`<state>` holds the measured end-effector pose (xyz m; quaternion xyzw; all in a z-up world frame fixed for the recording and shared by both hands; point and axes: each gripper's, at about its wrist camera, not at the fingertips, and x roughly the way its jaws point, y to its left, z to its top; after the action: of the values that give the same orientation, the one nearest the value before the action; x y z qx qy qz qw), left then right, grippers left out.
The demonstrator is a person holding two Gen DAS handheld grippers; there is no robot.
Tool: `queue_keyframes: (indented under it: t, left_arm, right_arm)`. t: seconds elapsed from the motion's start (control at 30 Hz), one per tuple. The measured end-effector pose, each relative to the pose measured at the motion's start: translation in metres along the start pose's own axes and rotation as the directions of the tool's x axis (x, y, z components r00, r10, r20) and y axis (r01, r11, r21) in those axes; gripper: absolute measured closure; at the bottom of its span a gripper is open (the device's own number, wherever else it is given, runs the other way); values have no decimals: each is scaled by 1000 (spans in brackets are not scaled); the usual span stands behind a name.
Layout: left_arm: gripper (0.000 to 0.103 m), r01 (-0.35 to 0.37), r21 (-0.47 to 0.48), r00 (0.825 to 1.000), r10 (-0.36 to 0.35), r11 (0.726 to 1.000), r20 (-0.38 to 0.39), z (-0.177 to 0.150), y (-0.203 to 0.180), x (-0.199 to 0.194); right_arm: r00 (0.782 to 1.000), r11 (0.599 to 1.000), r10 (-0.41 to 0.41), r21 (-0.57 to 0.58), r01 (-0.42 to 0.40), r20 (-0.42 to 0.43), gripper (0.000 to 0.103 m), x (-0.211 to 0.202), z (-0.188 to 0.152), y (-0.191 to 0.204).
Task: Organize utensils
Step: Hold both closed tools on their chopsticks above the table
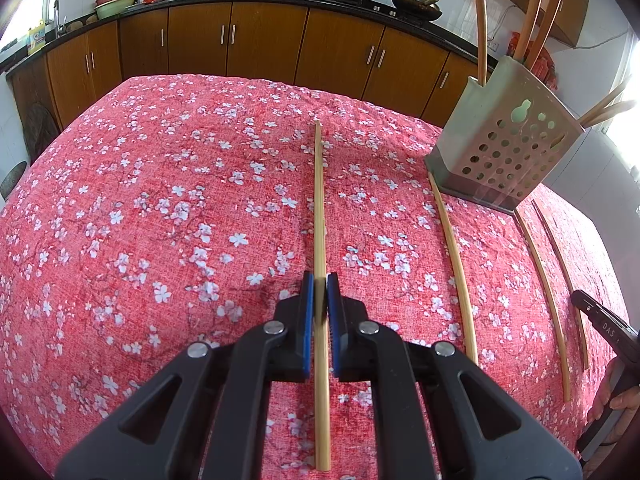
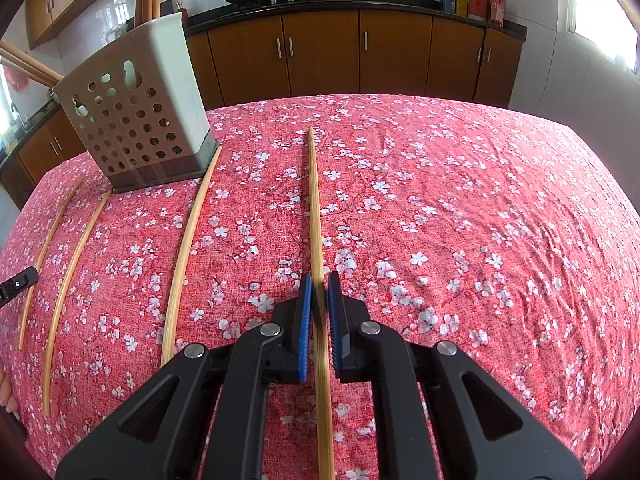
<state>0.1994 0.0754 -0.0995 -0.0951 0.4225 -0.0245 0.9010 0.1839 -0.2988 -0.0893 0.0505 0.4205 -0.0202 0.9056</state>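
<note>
Bamboo chopsticks all over my desk [image 1: 120, 220], which has a red cloth with white blossoms on it. My left hand-held gripper [image 1: 320, 292] is pinched shut on one chopstick [image 1: 319, 200], blue pads tight on both sides, the stick running off toward 12 o'clock from the tips. My right hand-held gripper [image 2: 319, 292] is clamped on its own chopstick [image 2: 314, 208] the same way. The grey perforated holder [image 1: 504, 148] stands at about 2 o'clock in the left view and 10 o'clock in the right one, with several chopsticks already standing in it. Three loose chopsticks lie on the cloth between my two grippers: one [image 2: 188, 248] with its far end touching the holder's base, and two more [image 2: 74, 280] [image 2: 44, 256] on the far side of it.
</note>
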Motion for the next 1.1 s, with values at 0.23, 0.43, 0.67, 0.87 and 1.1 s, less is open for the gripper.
queue_keyframes:
  t: [0.23, 0.43, 0.67, 0.87, 1.1]
  left_arm:
    - [93, 6, -7, 1000, -6, 1000, 0, 1, -2, 0]
    - [93, -23, 42, 1000, 23, 999, -4, -1, -7, 1]
    - [93, -36, 93, 999, 37, 995, -10, -13, -16, -8]
    - [93, -40, 96, 999, 41, 995, -10, -14, -17, -10]
    - [96, -46, 114, 999, 48, 992, -13, -14, -20, -12]
  right_arm:
    - [1000, 1000, -1, -1, 1, 0, 93, 0, 0, 0]
    - [1000, 1000, 0, 4, 0, 0, 93, 0, -1, -1]
    - [1000, 1000, 2, 10, -2, 0, 91, -8, -11, 1]
    - [1000, 1000, 4, 9, -4, 0, 92, -11, -13, 2]
    - [1000, 1000, 6, 17, -6, 9, 95, -16, -13, -6]
